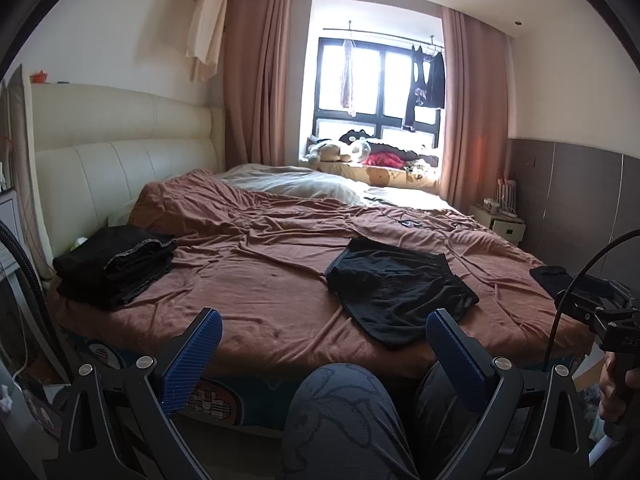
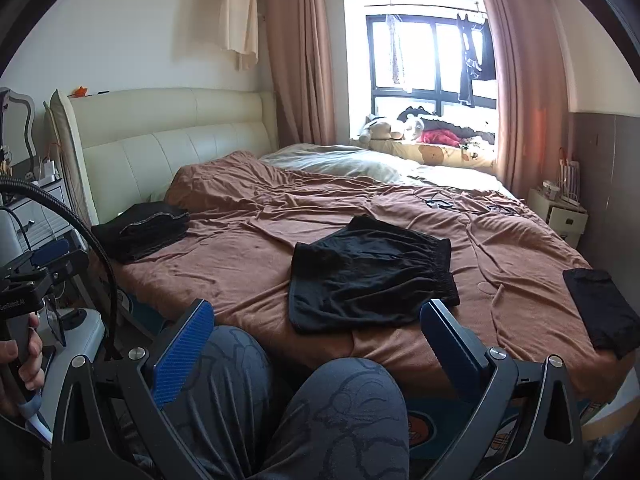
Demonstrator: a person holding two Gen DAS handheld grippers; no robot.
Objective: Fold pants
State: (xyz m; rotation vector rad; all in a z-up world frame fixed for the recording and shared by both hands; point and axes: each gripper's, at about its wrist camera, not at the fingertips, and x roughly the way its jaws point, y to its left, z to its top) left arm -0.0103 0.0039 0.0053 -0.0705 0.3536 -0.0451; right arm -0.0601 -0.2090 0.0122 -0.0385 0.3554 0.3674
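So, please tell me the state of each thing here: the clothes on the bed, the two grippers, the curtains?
Black shorts: spread flat, unfolded.
Dark stack: folded, near headboard.
Small black piece: folded, at bed edge.
Left gripper: open, empty.
Right gripper: open, empty.
Curtains: drawn open.

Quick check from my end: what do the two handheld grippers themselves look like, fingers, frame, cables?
Both the left gripper and the right gripper have black skeletal frames with silver bolts and ribbed blue finger pads. A black braided cable arcs off each. The left one's black body carries small white lettering.
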